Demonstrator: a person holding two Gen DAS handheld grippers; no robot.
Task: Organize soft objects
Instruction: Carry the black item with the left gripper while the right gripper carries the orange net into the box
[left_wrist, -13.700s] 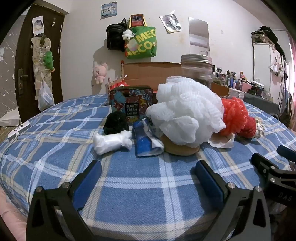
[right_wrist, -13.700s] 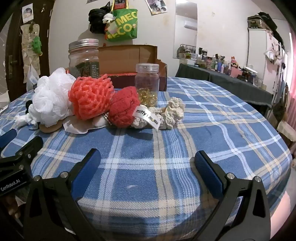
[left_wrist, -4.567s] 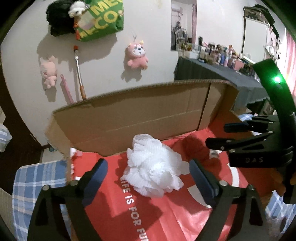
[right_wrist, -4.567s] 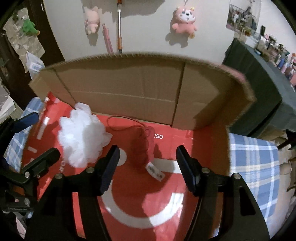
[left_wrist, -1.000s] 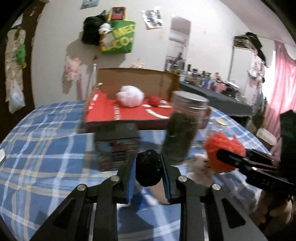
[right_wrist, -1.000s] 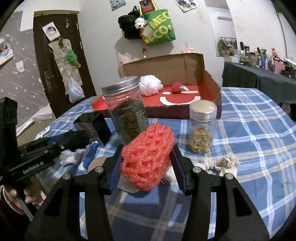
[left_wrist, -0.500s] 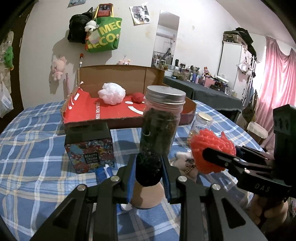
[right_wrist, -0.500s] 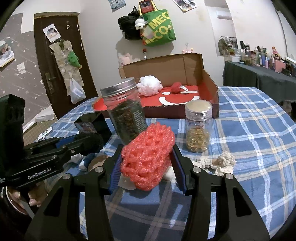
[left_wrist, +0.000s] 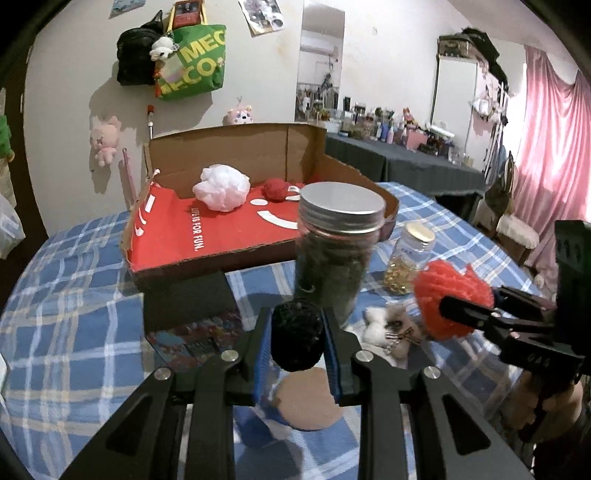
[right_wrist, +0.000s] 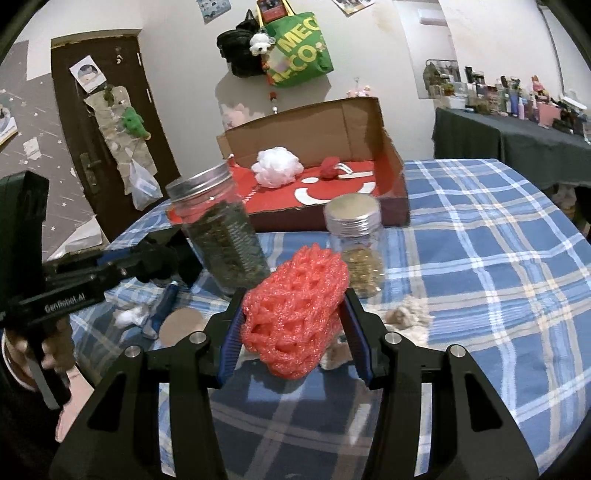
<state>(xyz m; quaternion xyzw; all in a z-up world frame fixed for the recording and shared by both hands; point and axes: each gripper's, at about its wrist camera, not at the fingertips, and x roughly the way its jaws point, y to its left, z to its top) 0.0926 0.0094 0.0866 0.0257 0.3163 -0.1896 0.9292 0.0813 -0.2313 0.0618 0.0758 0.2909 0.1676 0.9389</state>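
Both grippers have drawn a little closer to the cardboard box (left_wrist: 236, 177) than half a second ago, each carrying its load above the bench (right_wrist: 480, 236). Between the blue-padded fingers (left_wrist: 261, 354) of the left gripper (left_wrist: 296, 350) sits a black mesh pouf (left_wrist: 297, 336), pinched from both sides. The right gripper (right_wrist: 295, 332) is clamped on a coral-red mesh pouf (right_wrist: 295, 310), which bulges up past its fingers (right_wrist: 356, 336).

Inside the box, on its red printed floor, a white bath pouf (left_wrist: 221, 186) lies left of a small dark-red soft ball (left_wrist: 275, 188); the two are near but apart.

In front of the box stand a tall jar with a metal lid (left_wrist: 338, 254), filled with dark dried matter, and to its right a smaller jar of golden capsules (left_wrist: 406, 254). A black-topped patterned tin (left_wrist: 190, 314) sits left of the tall jar. On the blue plaid cloth under the grippers lie a cream fuzzy toy (left_wrist: 388, 328), a round tan pad (left_wrist: 306, 402) and a blue tube (right_wrist: 160, 306).
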